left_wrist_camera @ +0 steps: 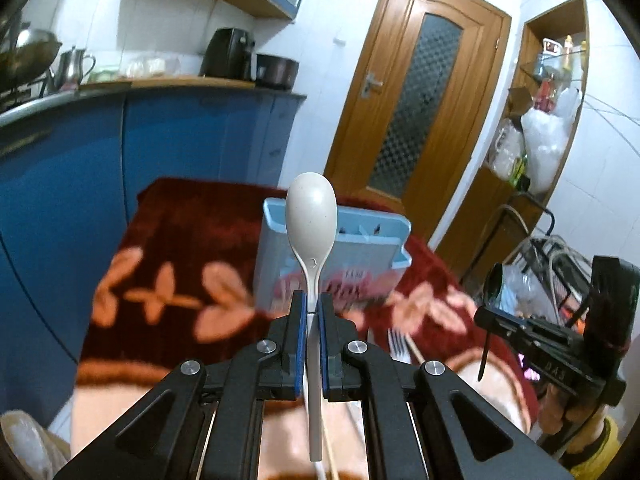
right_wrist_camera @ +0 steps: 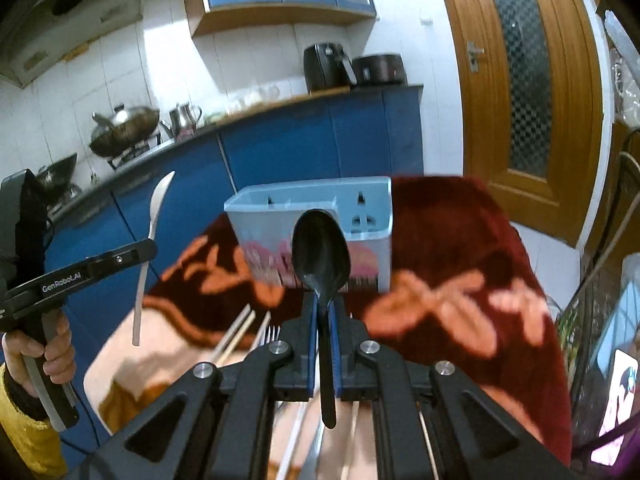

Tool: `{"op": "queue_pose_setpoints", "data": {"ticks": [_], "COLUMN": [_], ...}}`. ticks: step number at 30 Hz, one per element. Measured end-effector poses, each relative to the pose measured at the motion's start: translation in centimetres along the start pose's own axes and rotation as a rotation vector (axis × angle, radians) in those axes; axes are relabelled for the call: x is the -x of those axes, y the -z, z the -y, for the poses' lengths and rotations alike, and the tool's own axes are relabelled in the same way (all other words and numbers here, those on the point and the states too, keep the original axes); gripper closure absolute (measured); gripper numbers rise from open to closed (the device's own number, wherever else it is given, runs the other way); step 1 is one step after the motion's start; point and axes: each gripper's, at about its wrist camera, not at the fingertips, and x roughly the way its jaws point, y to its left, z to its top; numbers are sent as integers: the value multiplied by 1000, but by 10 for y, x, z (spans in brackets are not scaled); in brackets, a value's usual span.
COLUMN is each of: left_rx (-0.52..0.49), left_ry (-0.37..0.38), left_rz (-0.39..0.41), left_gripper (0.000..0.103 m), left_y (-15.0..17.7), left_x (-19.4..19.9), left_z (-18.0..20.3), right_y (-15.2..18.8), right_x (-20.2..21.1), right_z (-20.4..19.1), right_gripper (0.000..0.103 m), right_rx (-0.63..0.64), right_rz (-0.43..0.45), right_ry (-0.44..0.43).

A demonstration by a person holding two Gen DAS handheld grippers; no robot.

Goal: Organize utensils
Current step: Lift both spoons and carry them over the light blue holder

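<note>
My left gripper (left_wrist_camera: 313,300) is shut on the handle of a white spoon (left_wrist_camera: 312,216), bowl pointing up and away, raised above the table. My right gripper (right_wrist_camera: 327,304) is shut on a black spoon (right_wrist_camera: 321,250) held the same way. A light blue utensil holder (left_wrist_camera: 352,248) with a pink pattern stands on the red flowered cloth (left_wrist_camera: 180,240) just beyond both spoons; in the right wrist view the holder (right_wrist_camera: 368,216) shows its divided top. The right wrist view also shows the left gripper (right_wrist_camera: 120,258) with the white spoon (right_wrist_camera: 154,216) at the left.
A metal fork (left_wrist_camera: 398,346) and wooden chopsticks (right_wrist_camera: 236,334) lie on the cloth near the front. A person's hand (right_wrist_camera: 36,356) in a yellow sleeve holds the left tool. Blue cabinets (right_wrist_camera: 280,148), a wooden door (left_wrist_camera: 416,92) and cluttered shelves (left_wrist_camera: 536,140) surround the table.
</note>
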Motion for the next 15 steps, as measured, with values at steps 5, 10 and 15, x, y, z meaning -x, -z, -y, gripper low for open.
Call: {"op": "queue_pose_setpoints", "data": {"ticks": [5,10,15], "left_rx": [-12,-50,-46], "left_ry": [10,12,4], "left_rz": [33,69,106], "left_gripper": [97,97,97], "left_y": [-29,-56,-77], "left_x": [-9,-23,-38], "left_z": [9,20,22], "right_y": [-24,-47,-71], "right_x": [-6,-11,-25], "right_z": [3,6,15], "right_gripper": [96,96,96], "right_rx": [-12,-3,7], "right_rz": [53,110,155], "right_ry": [-4,12,30]}}
